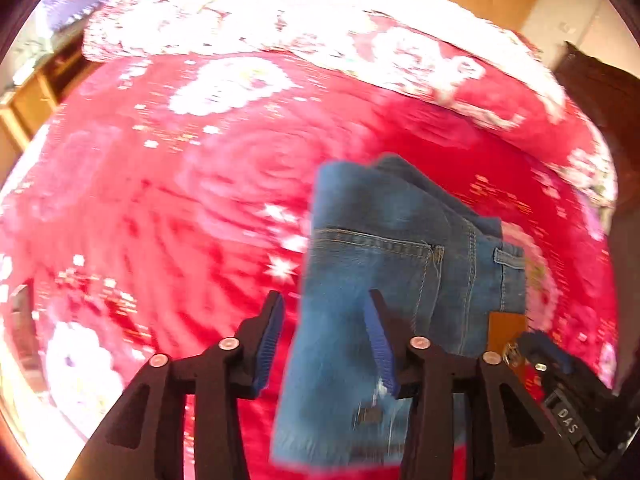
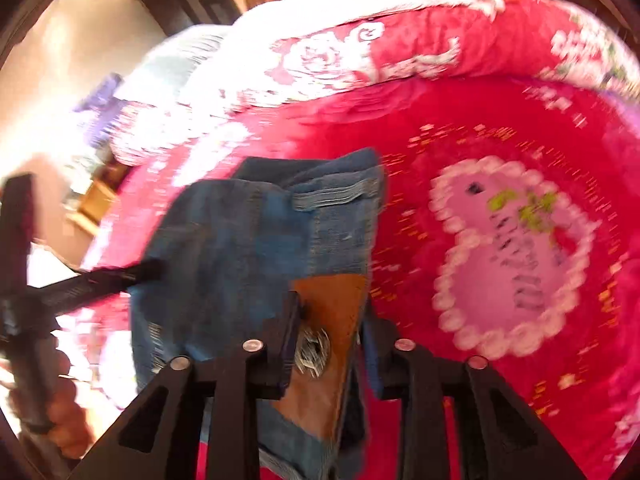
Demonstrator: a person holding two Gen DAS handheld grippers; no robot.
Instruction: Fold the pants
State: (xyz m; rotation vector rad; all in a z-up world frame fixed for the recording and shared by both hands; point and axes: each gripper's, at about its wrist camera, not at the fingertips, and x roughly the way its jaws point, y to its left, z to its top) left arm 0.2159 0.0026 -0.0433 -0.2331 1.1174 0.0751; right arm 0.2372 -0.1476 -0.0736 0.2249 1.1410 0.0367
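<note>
Denim pants (image 1: pixel 372 280) folded — long axis along the left gripper's (image 1: pixel 326 344) fingers (image 1: pixel 378 344)

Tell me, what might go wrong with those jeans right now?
The folded jeans look lifted off the red blanket. The left gripper seems open around one edge, so the fold may sag. The right gripper straddles only the waistband's leather patch; it could slip.
</note>
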